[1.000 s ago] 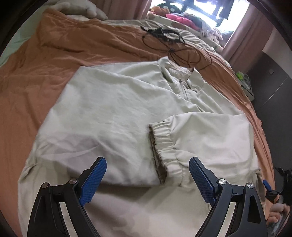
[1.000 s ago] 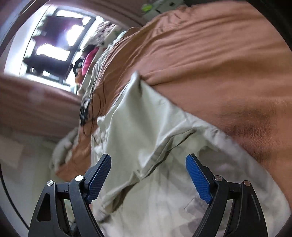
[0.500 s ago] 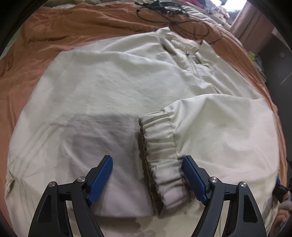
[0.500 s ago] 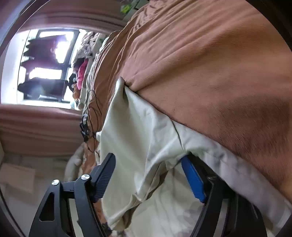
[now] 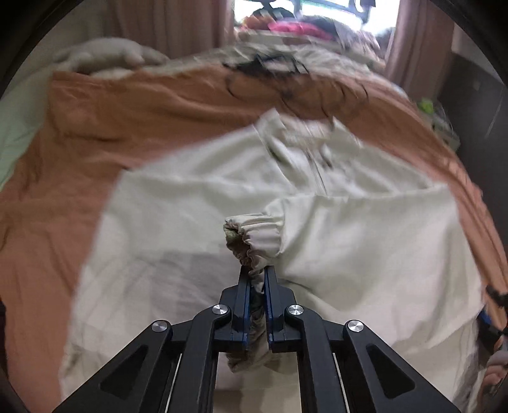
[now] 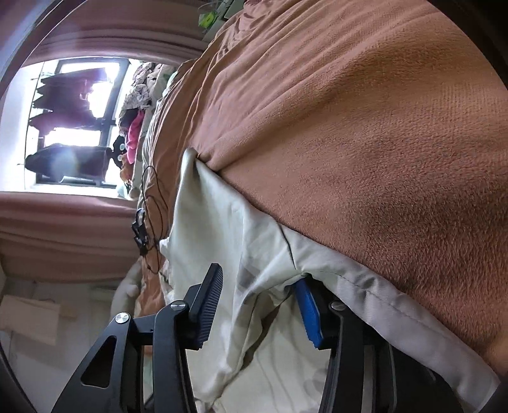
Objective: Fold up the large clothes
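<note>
Left wrist view: one pale beige cotton-like jacket (image 5: pixel 197 222), smooth with soft creases, spread flat on one rust-brown fleecy blanket (image 5: pixel 133 104). Elastic gathered cuff (image 5: pixel 254 236) of the folded-in sleeve raised slightly off the jacket front, pinched between both blue ribbed pads of the left gripper (image 5: pixel 257 279), jaws fully closed on the cuff fabric. Beyond the jacket collar, one tangled thin black cable (image 5: pixel 270 63) on the blanket, blurred. Beyond the blanket, one bright window (image 5: pixel 317 9) between two brown curtains.

Right wrist view, rolled sideways: right gripper (image 6: pixel 257 305) at the jacket side edge (image 6: pixel 222 222), fabric lying between one black ribbed finger and one blue pad, jaws closing, pads not yet pressing. Blanket pile (image 6: pixel 365 143) fine and fuzzy here, a texture not visible from the left. Cuff visible only from the left wrist.
</note>
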`<state>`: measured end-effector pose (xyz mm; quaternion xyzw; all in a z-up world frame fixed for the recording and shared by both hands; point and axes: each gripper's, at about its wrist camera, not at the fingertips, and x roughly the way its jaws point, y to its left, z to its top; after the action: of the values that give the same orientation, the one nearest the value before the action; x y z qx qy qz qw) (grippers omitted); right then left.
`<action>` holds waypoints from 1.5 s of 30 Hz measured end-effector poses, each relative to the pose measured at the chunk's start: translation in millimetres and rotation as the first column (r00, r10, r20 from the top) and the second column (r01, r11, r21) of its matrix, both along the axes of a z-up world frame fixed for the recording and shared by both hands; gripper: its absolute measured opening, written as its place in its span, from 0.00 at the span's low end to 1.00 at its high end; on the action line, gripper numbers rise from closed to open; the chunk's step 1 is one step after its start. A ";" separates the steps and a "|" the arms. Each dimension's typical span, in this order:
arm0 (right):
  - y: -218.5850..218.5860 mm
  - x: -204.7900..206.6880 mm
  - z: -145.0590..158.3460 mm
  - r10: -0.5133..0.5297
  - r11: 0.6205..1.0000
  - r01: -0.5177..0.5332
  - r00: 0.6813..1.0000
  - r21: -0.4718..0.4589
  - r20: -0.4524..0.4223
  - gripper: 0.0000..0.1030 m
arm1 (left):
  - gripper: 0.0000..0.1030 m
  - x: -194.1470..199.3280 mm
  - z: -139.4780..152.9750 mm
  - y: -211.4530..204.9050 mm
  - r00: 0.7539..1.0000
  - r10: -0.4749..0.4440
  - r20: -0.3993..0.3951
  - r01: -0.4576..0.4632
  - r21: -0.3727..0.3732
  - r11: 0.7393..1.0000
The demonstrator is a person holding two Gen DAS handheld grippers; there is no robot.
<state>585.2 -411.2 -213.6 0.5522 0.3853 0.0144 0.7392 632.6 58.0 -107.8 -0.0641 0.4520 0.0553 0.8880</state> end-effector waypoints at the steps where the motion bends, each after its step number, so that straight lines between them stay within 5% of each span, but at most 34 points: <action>1: 0.1 -0.2 0.0 0.000 1.000 0.000 1.000 -0.002 0.000 0.46 | 0.07 -1.3 3.9 8.3 1.000 0.009 0.006 -0.009 -0.012 1.000; 14: -1.7 -0.2 -0.1 -0.002 1.000 0.002 1.000 0.004 -0.003 0.46 | 0.07 -13.9 -58.0 28.3 0.991 0.054 -0.125 -0.064 -0.073 0.995; 27: 5.4 -10.6 2.6 0.016 0.999 -0.015 1.000 0.032 -0.018 0.45 | 0.07 17.0 -53.4 32.0 0.994 0.035 -0.106 -0.042 -0.056 0.998; 29: 5.4 -7.7 3.6 0.017 1.000 -0.017 1.000 0.004 -0.018 0.25 | 0.08 18.0 -54.3 33.6 0.993 0.037 -0.109 -0.044 -0.064 0.997; 31: 2.7 -6.7 4.7 0.004 1.000 -0.005 1.000 -0.027 -0.026 0.20 | 0.09 15.7 -51.6 35.9 0.995 0.032 -0.096 -0.042 -0.102 0.994; 40: 6.6 -8.7 8.6 0.008 0.998 -0.013 0.997 -0.062 -0.076 0.20 | 0.15 -13.2 -31.3 48.3 0.996 0.035 -0.082 -0.046 -0.139 0.989; 45: 7.6 -20.7 21.1 -0.002 0.997 -0.003 0.998 -0.083 -0.060 0.32 | 0.15 -41.7 -17.8 55.9 0.997 0.040 -0.064 -0.051 -0.177 0.983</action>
<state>564.5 -403.6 -192.5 0.5212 0.4075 -0.0181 0.7497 590.9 113.9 -125.6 -0.1518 0.4800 0.0368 0.8632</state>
